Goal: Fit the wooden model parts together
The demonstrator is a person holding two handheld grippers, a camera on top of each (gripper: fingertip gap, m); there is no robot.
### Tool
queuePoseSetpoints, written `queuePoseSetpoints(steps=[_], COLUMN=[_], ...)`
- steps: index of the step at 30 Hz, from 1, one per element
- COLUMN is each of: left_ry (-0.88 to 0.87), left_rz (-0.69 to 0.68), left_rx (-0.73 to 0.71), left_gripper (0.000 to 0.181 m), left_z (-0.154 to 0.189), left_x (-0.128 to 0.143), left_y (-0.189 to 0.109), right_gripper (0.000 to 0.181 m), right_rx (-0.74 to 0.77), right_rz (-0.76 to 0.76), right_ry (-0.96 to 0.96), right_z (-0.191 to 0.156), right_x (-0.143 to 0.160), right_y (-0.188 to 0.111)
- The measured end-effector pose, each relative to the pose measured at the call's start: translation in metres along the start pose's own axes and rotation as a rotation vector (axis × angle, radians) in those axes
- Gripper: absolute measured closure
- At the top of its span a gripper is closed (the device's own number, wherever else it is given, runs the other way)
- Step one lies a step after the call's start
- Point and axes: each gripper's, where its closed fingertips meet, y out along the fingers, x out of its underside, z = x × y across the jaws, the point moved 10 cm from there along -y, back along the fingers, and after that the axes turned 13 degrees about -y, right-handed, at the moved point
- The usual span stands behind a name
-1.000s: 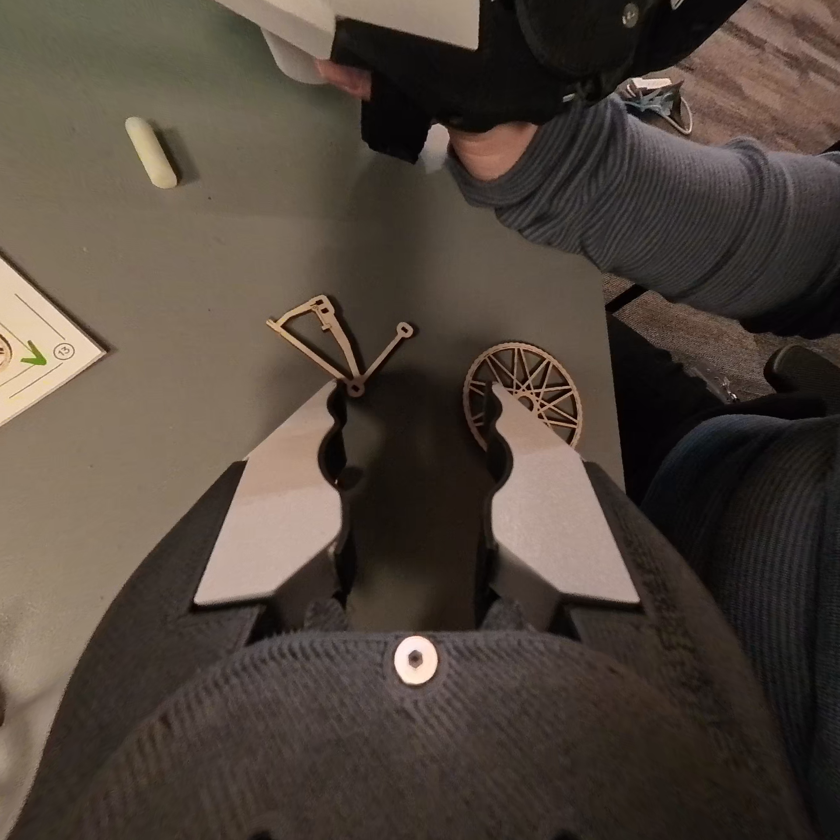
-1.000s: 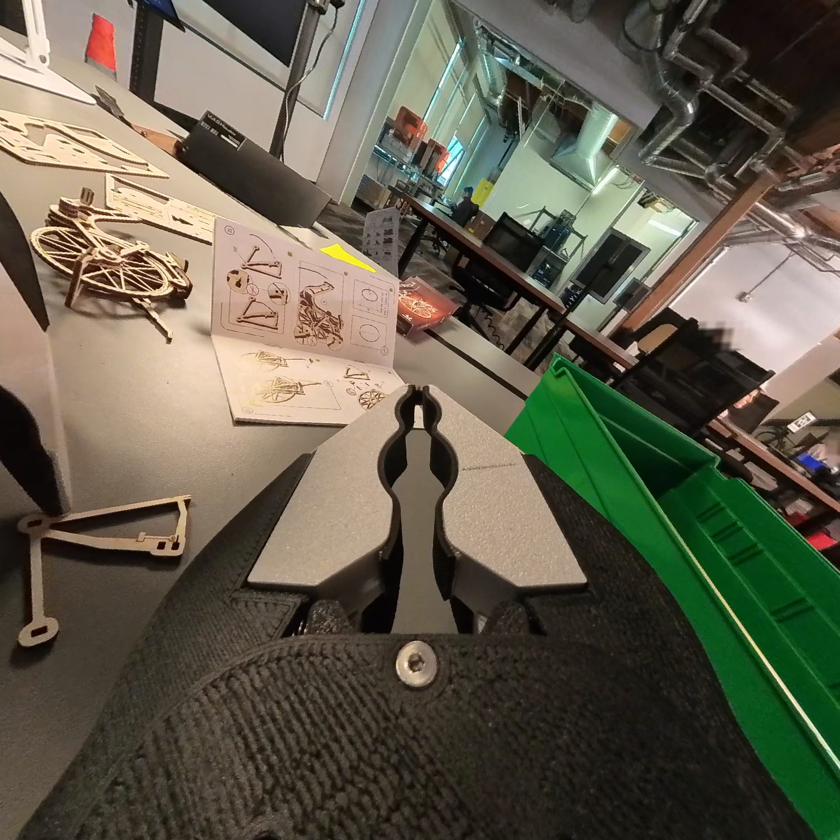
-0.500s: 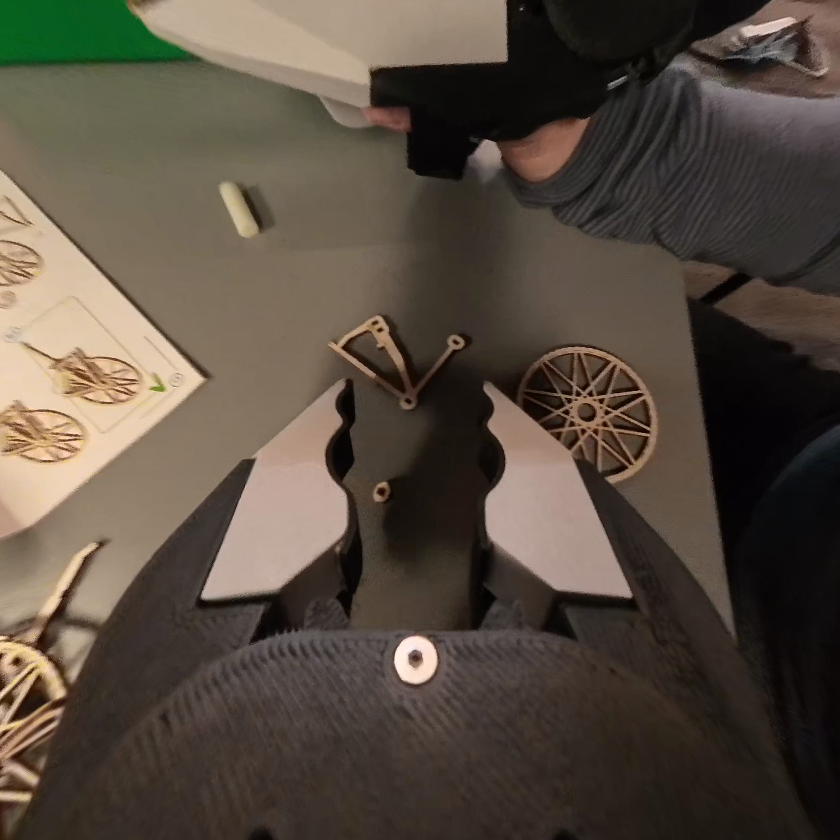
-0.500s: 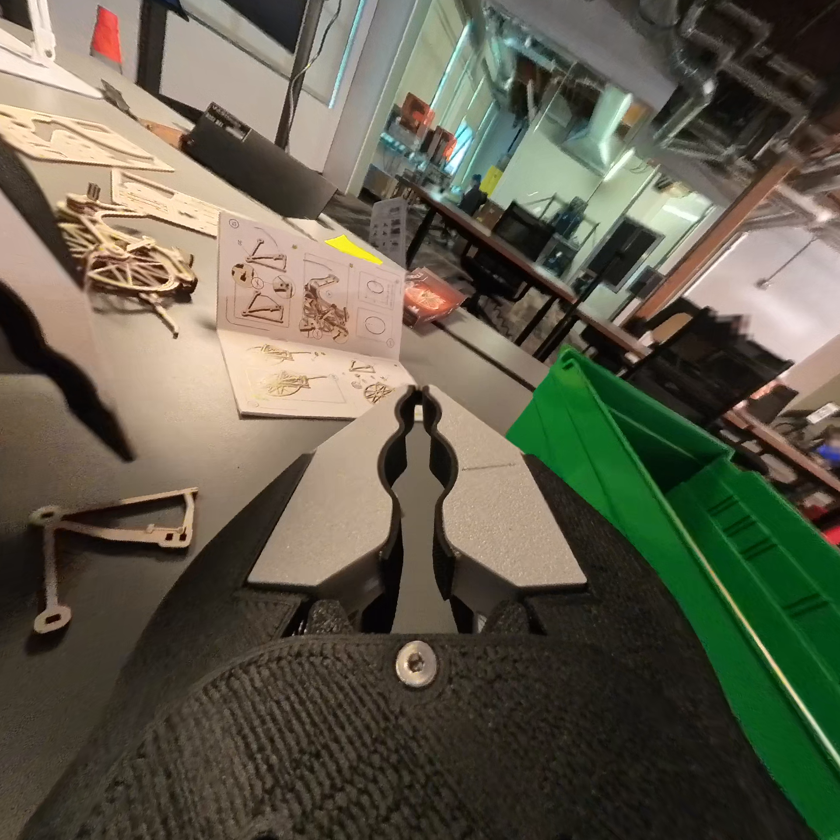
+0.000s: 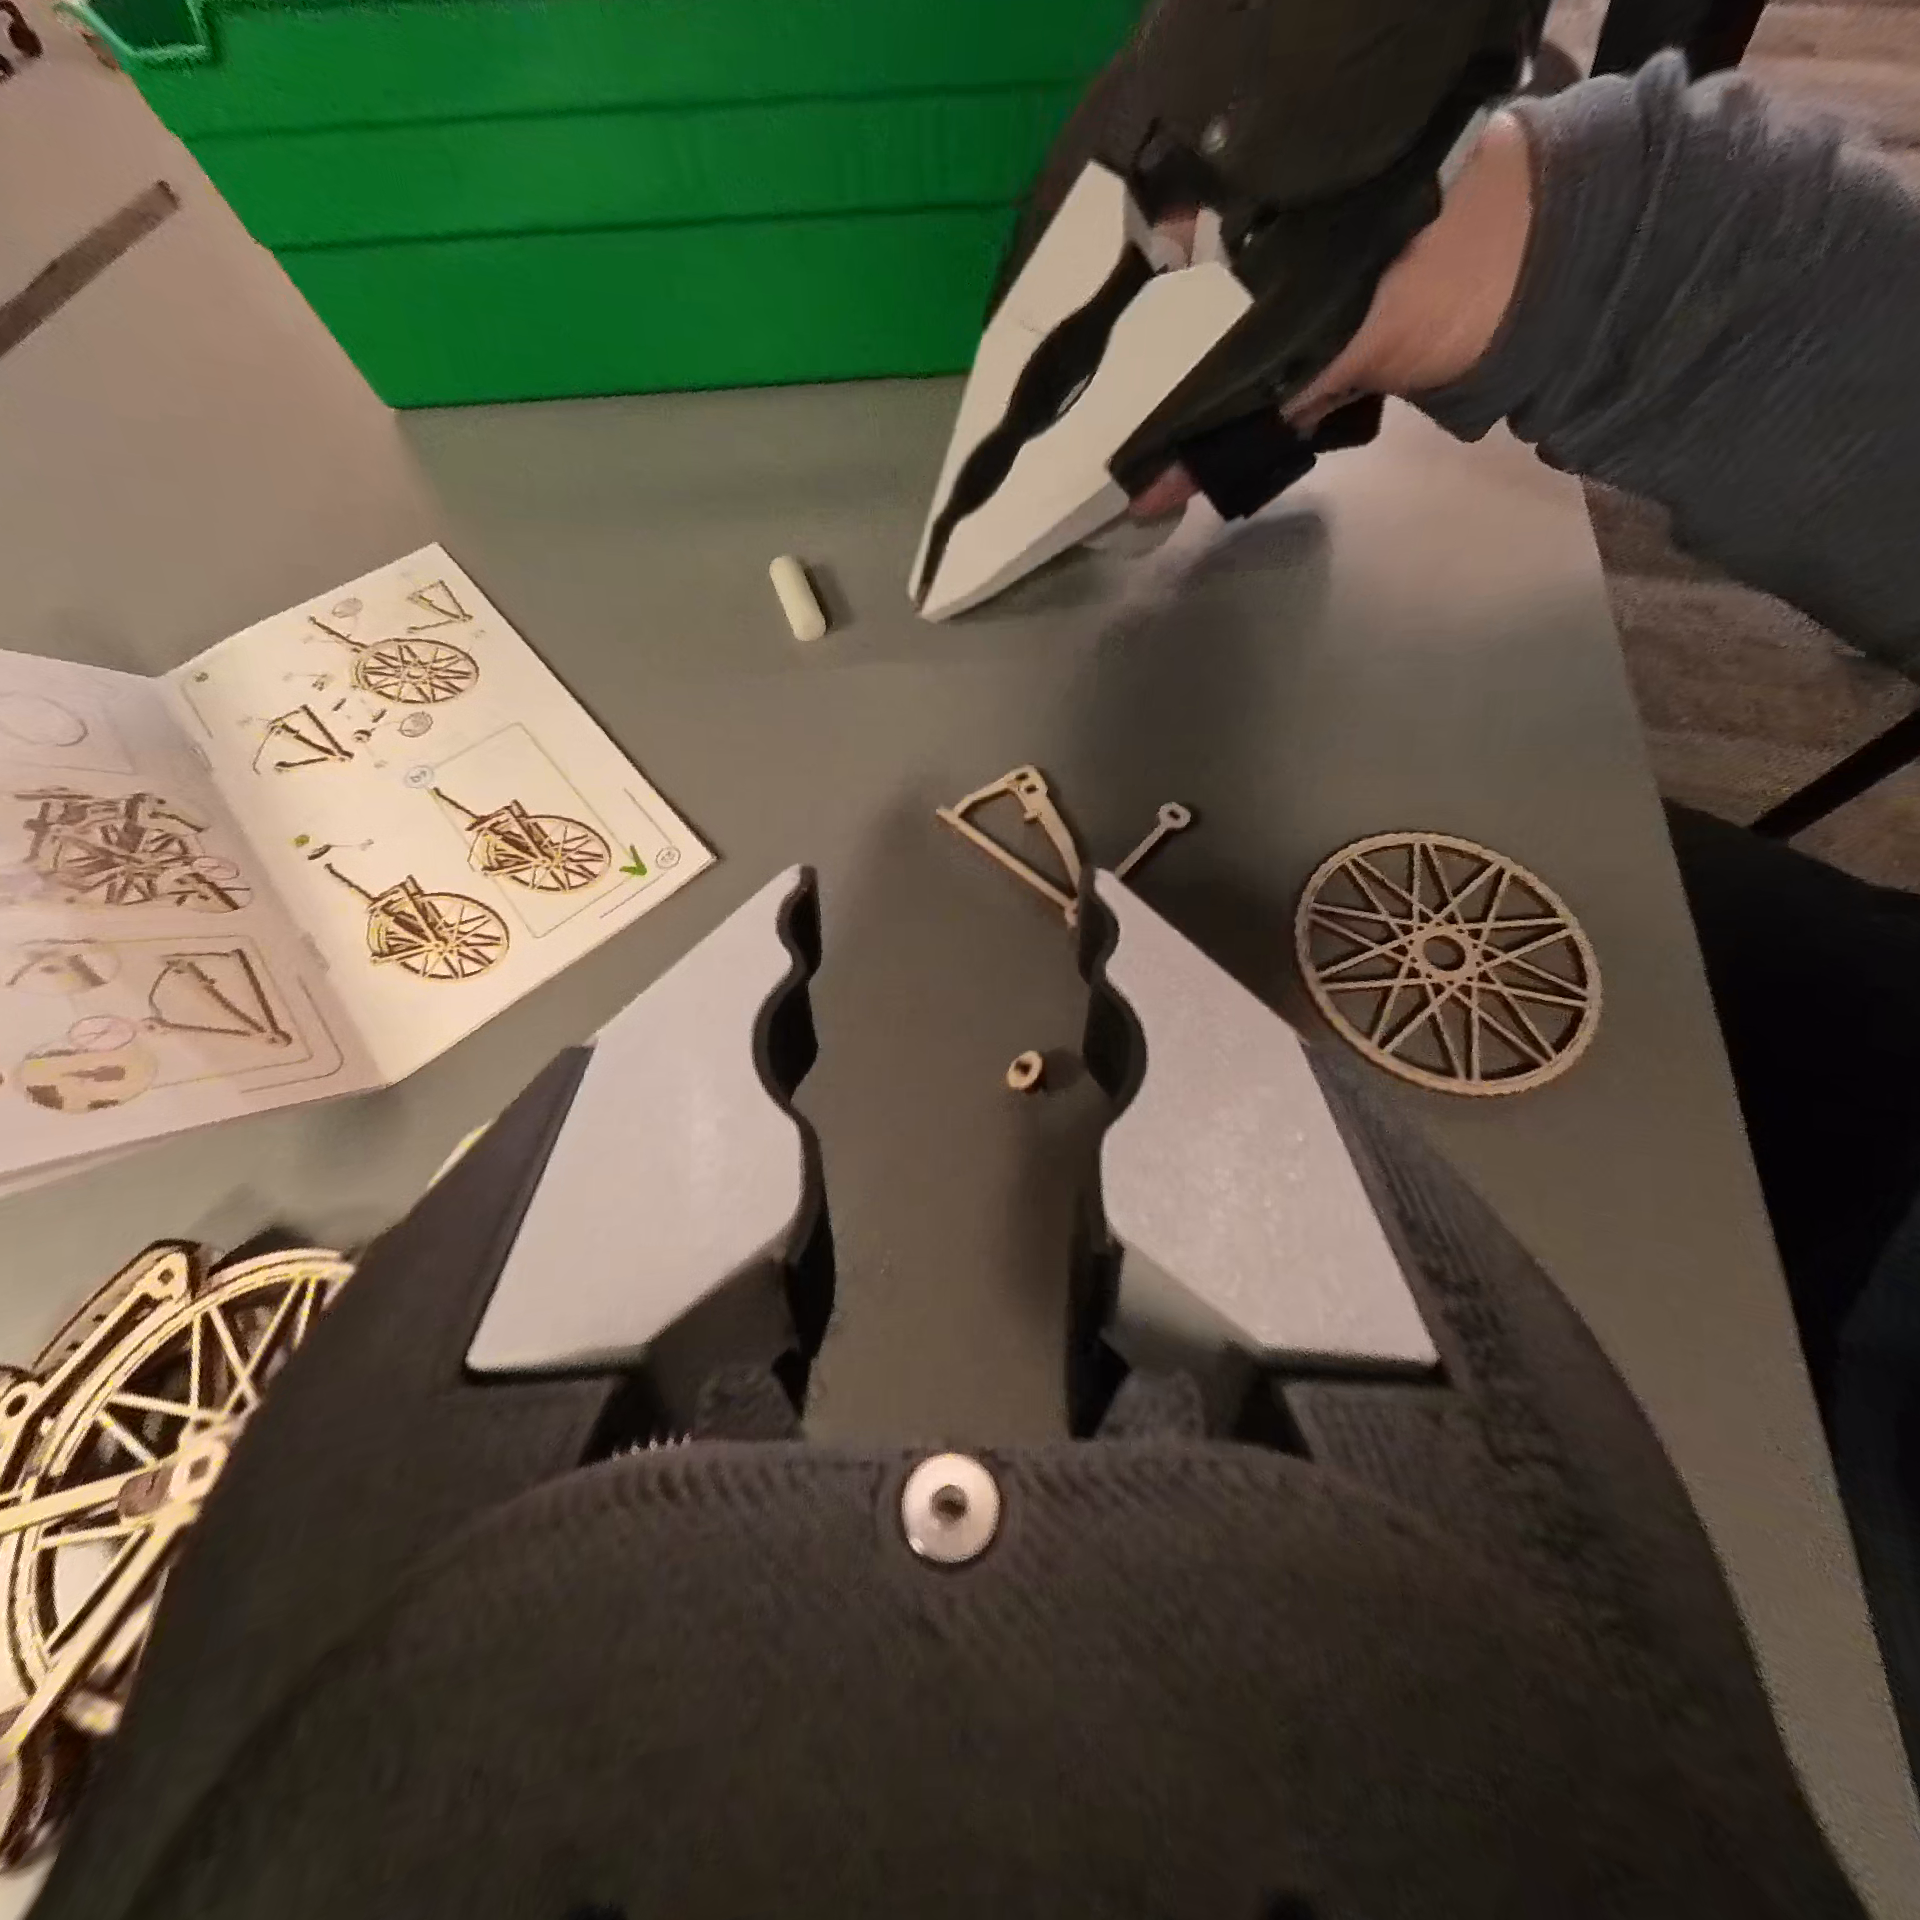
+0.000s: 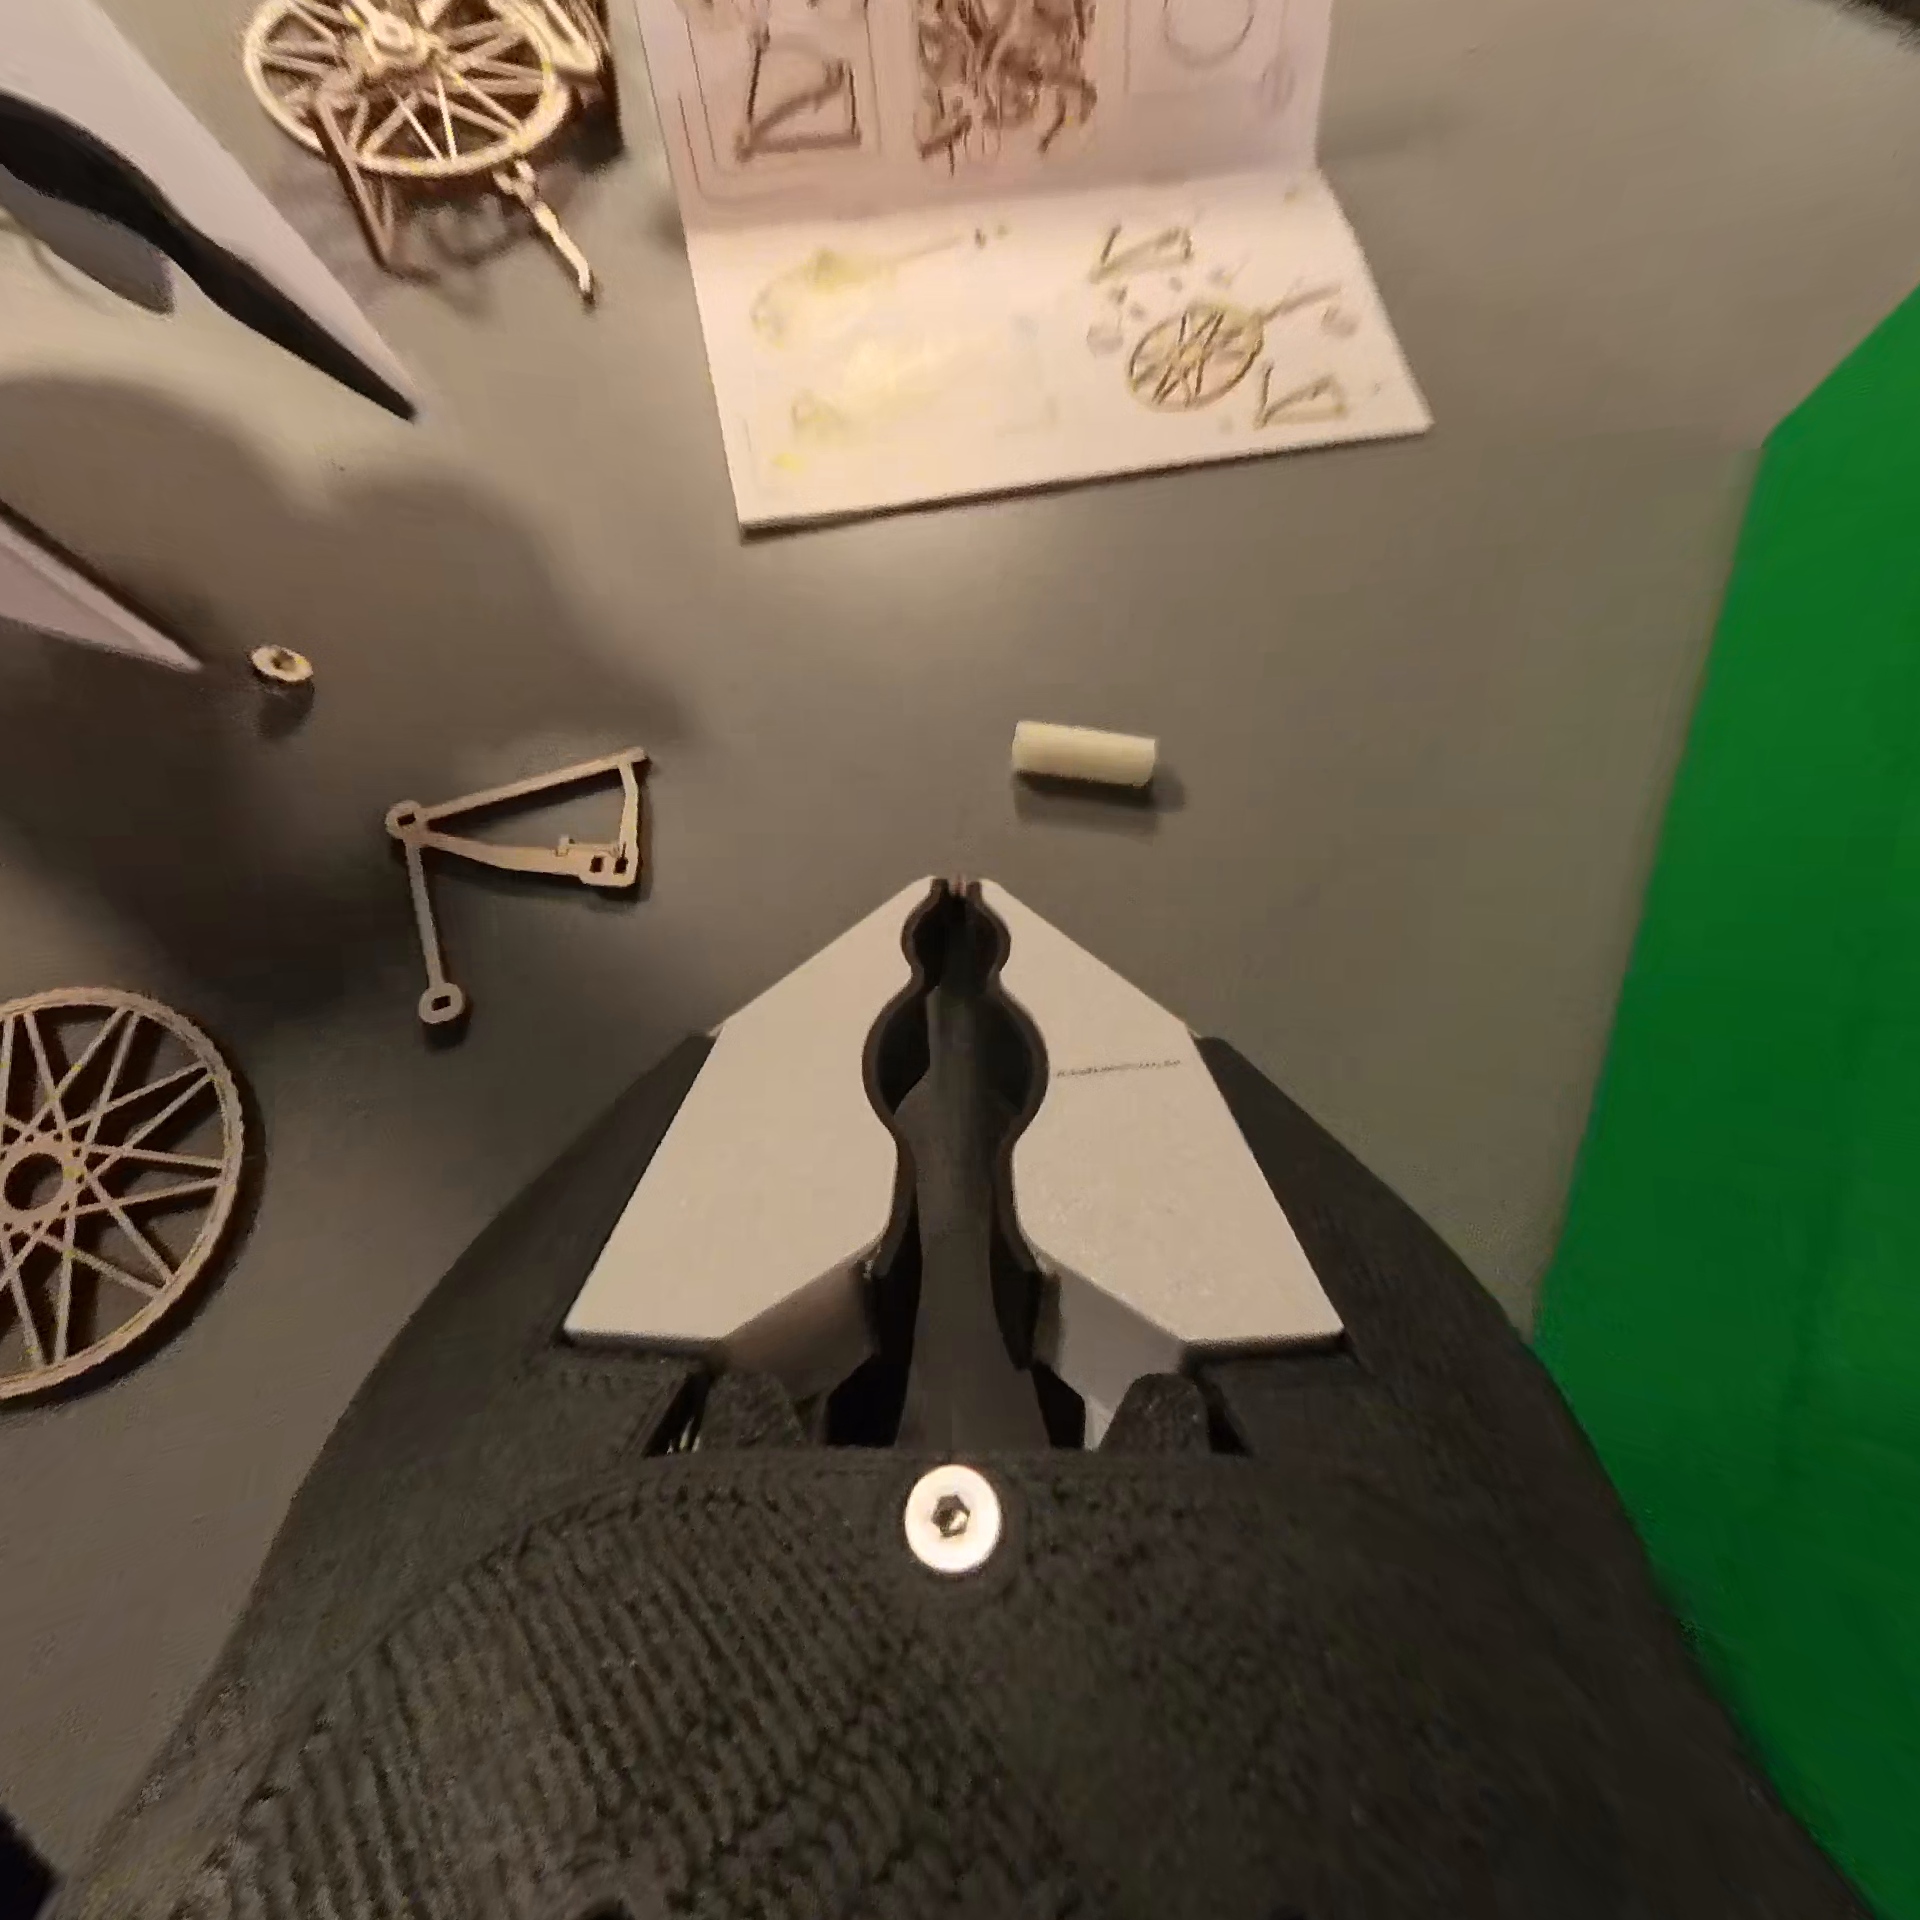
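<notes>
Plainly, nothing is gripped yet. The left gripper (image 5: 948,894) stands wide open and empty over the grey table (image 5: 623,499), and a tiny wooden ring (image 5: 1027,1070) lies between its jaws at centre frame, close to the right-hand finger. Just past that finger's tip lies the flat triangular frame piece (image 5: 1013,836), partly hidden by it, and the loose spoked wheel (image 5: 1444,954) lies at right of centre, near the table's edge. The right gripper (image 6: 954,885) has its jaws together with nothing between them, pointing toward a small pale cylinder (image 6: 1084,750) at centre of its own view. The half-built wheeled model (image 5: 125,1455) sits at lower left of the left wrist view, beside the open instruction booklet (image 5: 312,831); a green bin (image 5: 623,208) fills the top.

The likeliest trouble, I judge, is the ring: it is small and off-centre between the jaws, so closing now could nudge it sideways or flick it away rather than pinch it. The thin frame piece looks fragile and lies flat, so a finger pressing down on it could snap it. A careless sweep could push the wheel off the nearby edge.
</notes>
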Motion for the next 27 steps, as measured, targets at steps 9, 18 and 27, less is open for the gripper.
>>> queuePoseSetpoints(steps=[9,18,27], left_ry=[-0.013,-0.077,-0.087], left_rz=[-0.030,-0.043,-0.026], left_rx=[0.007,0.062,0.048], left_gripper=[0.132,0.132,0.133], left_z=[-0.002,-0.004,-0.008], left_x=[0.009,0.012,0.012], left_y=[-0.004,-0.001,-0.003], right_gripper=[0.135,0.123,0.147], right_rx=[-0.008,-0.064,-0.258], right_rz=[-0.014,0.008,0.095], right_ry=[0.048,-0.044,-0.148], right_z=[0.003,-0.007,-0.054], right_x=[0.001,0.007,-0.008], right_y=[-0.006,-0.017,-0.020])
